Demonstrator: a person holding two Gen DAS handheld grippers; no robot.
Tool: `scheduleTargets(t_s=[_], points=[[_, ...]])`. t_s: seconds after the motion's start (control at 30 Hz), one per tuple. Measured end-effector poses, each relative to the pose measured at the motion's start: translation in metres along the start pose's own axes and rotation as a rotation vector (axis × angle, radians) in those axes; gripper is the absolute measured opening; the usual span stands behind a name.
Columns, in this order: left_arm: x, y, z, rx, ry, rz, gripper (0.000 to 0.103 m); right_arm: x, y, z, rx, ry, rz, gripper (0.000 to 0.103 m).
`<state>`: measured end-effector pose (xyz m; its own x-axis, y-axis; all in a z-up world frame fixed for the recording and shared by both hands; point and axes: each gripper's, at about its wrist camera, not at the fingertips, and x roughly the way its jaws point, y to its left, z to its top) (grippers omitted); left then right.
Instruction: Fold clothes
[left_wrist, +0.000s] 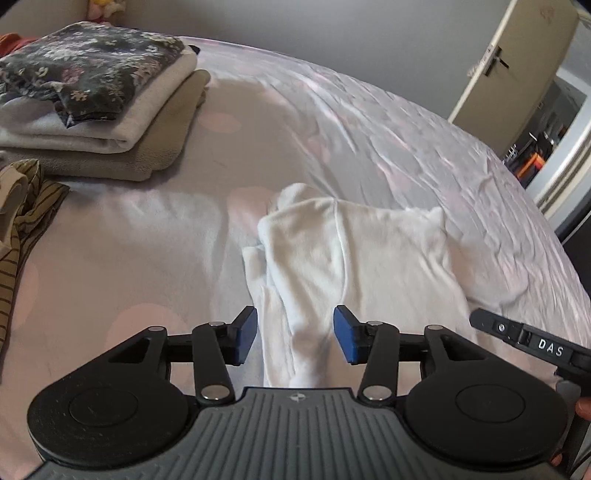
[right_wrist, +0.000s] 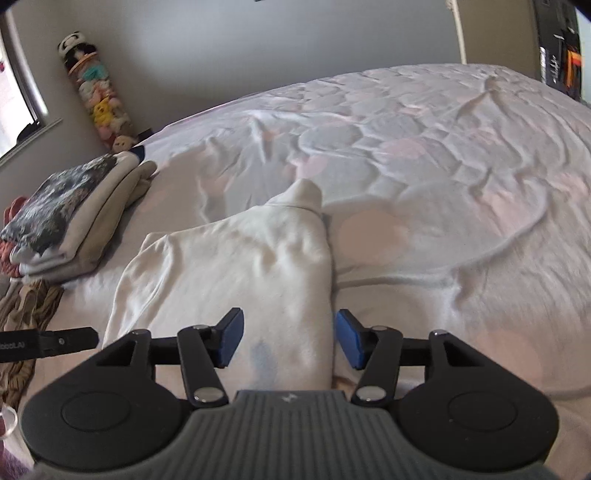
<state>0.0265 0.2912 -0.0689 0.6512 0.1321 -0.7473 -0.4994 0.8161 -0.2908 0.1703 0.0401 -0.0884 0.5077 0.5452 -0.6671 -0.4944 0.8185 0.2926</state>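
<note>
Left wrist view: left tongs (left_wrist: 294, 338) are spread apart, gripping nothing; a narrow end of the white garment (left_wrist: 354, 258) lies between the blue pads (left_wrist: 245, 334), and the rest spreads ahead on the bed (left_wrist: 147, 240).
Right wrist view: right tongs (right_wrist: 289, 341) are likewise released; the white garment (right_wrist: 236, 266) runs between the pads and stretches forward and to the left, a cuffed end pointing away.
Folded stack: ahead-left of both tongs, a dark floral piece (left_wrist: 88, 70) tops the cream and beige folded clothes (left_wrist: 122, 147).
Striped garment: crumpled at the far left (left_wrist: 22, 206), just beside the stack.
Writing: "DAS" reads on the right tongs' body (left_wrist: 550, 349) at the lower right of the left view.
Corner: a column of plush toys (right_wrist: 98, 96) stands against the wall.
</note>
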Motion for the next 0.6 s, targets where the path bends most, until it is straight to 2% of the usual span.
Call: scheduleTargets(t_s=[0.13, 0.23, 0.47, 0.6], points=[[0.012, 0.019, 0.007, -0.108, 0.01, -0.012, 0.045, 0.01, -0.012, 0.004, 0.074, 0.021, -0.052, 0.062], [0.021, 0.027, 0.011, -0.162, 0.024, -0.03, 0.048, 0.015, -0.014, 0.005, 0.089, 0.02, -0.03, 0.063], [0.032, 0.027, 0.015, -0.137, 0.016, -0.045, 0.052, 0.026, -0.011, 0.012, 0.026, 0.009, -0.048, 0.066], [0.04, 0.026, 0.015, -0.122, 0.033, -0.052, 0.052, 0.036, -0.008, 0.017, -0.048, 0.047, -0.044, 0.071]])
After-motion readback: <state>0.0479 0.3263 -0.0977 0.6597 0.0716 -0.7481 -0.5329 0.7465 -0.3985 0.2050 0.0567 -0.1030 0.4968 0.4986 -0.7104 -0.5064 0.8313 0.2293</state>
